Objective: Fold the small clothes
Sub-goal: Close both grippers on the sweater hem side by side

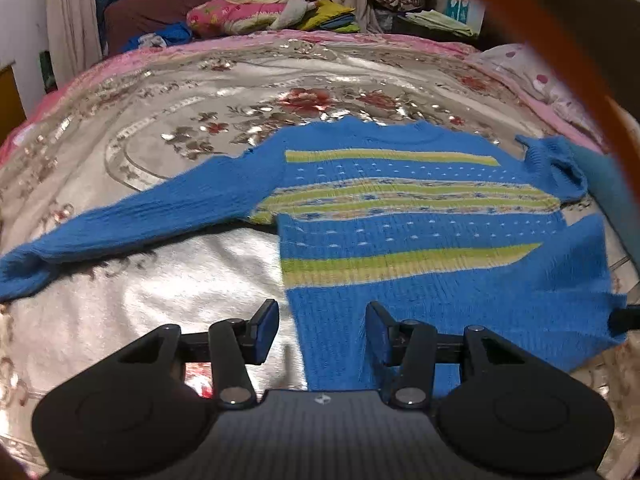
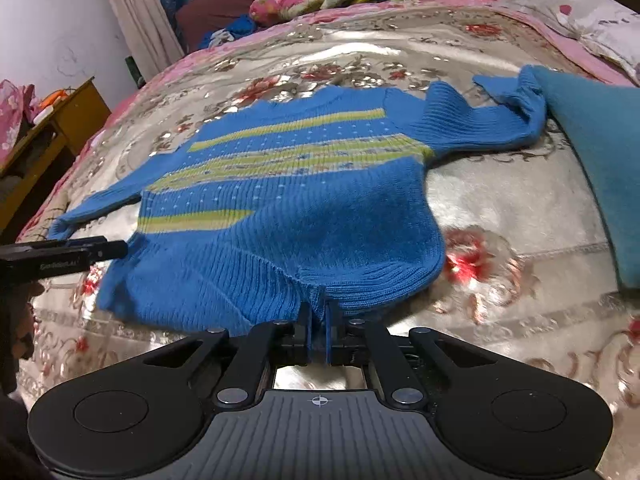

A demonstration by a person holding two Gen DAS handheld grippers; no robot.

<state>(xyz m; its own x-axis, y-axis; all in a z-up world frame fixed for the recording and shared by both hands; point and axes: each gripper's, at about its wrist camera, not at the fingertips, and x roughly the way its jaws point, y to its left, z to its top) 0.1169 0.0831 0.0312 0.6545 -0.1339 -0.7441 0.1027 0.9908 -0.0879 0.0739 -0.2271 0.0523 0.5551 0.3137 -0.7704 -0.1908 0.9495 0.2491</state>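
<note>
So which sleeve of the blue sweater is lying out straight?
The sweater's long sleeve on the left gripper's side lies straight; the other sleeve is bunched against the teal cloth.

A blurred orange band (image 1: 532, 36) crosses the upper right of the left wrist view — too smeared to identify. The sweater's (image 1: 420, 216) left sleeve cuff is cut off at that view's left edge. In the right wrist view, the hem pinched in the right tongs (image 2: 319, 330) hides between the pads. The teal cloth (image 2: 592, 168) at the bed's right edge runs out of frame.
</note>
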